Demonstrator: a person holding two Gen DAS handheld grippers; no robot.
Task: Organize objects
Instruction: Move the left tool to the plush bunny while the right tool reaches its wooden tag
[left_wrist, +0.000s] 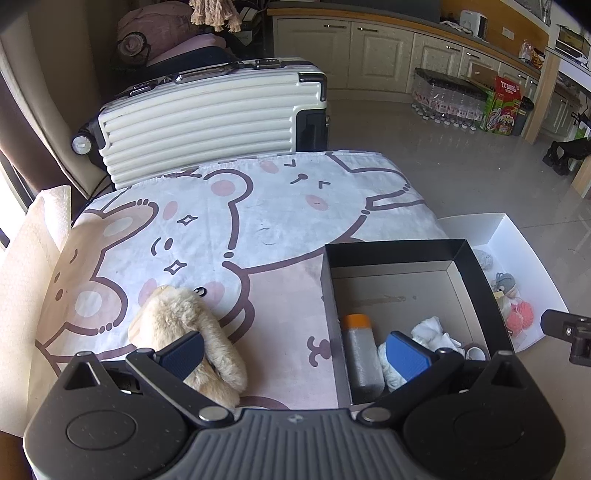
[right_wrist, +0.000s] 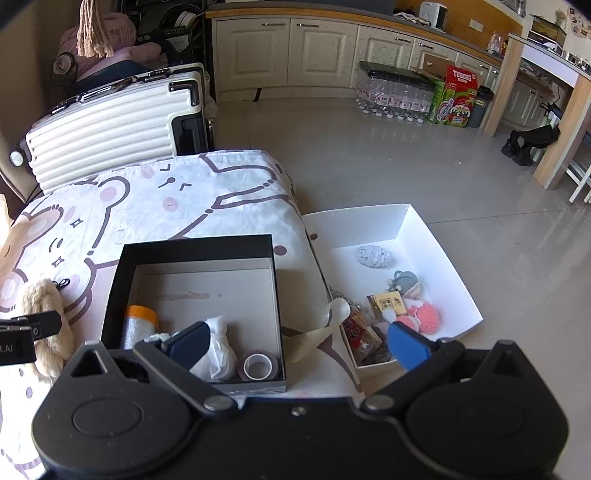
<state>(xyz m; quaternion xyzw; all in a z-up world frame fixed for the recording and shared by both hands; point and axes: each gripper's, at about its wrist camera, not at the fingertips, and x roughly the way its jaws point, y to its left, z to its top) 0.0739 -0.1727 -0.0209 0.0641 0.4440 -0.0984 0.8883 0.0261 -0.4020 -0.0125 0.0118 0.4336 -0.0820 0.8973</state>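
Note:
A beige plush toy (left_wrist: 192, 332) lies on the cartoon-print table cover, touching or just under the left finger of my open left gripper (left_wrist: 295, 354); it also shows at the far left (right_wrist: 48, 325). The black box (right_wrist: 114, 295) holds an orange-capped grey bottle (right_wrist: 138, 326), a white cloth (right_wrist: 218, 350) and a tape roll (right_wrist: 258, 365). My right gripper (right_wrist: 295, 343) stands open above the box's right wall and a white spoon (right_wrist: 334, 314). The white tray (right_wrist: 436, 243) carries a grey stone-like piece (right_wrist: 373, 255), a grey knitted toy (right_wrist: 404, 282), a pink knitted toy (right_wrist: 426, 317) and snack packets.
A cream ribbed suitcase (left_wrist: 207, 118) stands behind the table. A white paper towel (left_wrist: 33, 236) lies at the table's left edge. Cabinets, bottled water packs (right_wrist: 395, 96) and a Tuborg carton (right_wrist: 456, 98) line the far tiled floor. The white tray sits lower, to the right of the table.

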